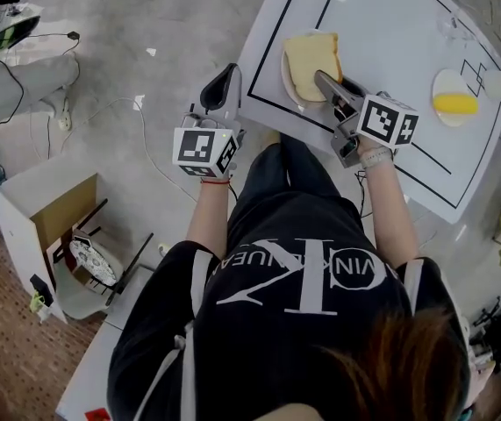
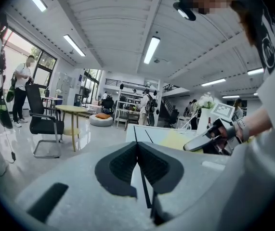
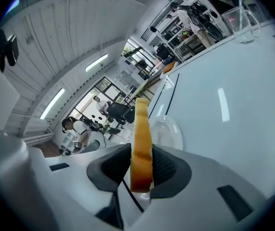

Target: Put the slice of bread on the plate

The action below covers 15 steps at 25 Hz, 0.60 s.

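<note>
A yellow slice of bread (image 1: 311,64) hangs over a clear glass plate (image 1: 287,79) near the white table's left edge. My right gripper (image 1: 325,83) is shut on the slice's near edge; in the right gripper view the bread (image 3: 141,146) stands on edge between the dark pads, with the plate (image 3: 168,131) just beyond it. My left gripper (image 1: 225,84) hovers off the table's left edge above the floor, shut and holding nothing. In the left gripper view its jaws (image 2: 138,165) meet, and the right gripper (image 2: 209,137) with the bread (image 2: 176,141) shows at the right.
The white table (image 1: 390,51) carries black outline markings. A small white dish with a yellow item (image 1: 454,102) lies at the right. A clear glass (image 3: 245,20) stands at the far edge. An open cardboard box (image 1: 53,226) sits on the floor at the left.
</note>
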Each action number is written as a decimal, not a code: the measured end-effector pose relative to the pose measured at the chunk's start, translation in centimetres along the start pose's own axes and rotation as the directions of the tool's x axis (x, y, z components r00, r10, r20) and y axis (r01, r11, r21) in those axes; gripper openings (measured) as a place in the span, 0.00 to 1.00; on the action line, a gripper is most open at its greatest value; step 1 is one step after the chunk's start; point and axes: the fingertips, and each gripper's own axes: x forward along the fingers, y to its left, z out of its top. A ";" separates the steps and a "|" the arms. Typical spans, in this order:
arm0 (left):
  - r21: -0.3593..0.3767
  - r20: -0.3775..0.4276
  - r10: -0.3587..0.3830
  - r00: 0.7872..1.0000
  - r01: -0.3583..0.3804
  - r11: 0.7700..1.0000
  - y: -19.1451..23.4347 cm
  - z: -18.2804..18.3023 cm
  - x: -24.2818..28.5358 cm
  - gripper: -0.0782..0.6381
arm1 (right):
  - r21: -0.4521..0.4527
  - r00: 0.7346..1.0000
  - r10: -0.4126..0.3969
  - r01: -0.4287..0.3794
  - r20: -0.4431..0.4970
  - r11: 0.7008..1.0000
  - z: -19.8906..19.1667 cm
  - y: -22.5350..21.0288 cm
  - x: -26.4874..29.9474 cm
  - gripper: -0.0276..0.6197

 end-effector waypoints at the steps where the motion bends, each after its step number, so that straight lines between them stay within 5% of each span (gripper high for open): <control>1: -0.001 0.000 0.000 1.000 0.000 1.000 0.0 0.0 0.0 0.11 | -0.029 1.000 -0.017 0.017 -0.009 0.999 0.0 0.1 0.0 0.20; 8: -0.005 -0.001 0.007 1.000 -0.007 1.000 0.0 -0.1 -0.2 0.11 | -0.251 0.985 -0.168 0.154 -0.037 0.956 -0.2 -0.9 0.1 0.31; 15: -0.001 -0.009 0.002 1.000 -0.002 1.000 -0.2 -0.4 -0.9 0.11 | -0.364 0.963 -0.269 0.251 0.002 0.897 -0.1 -1.4 -0.1 0.39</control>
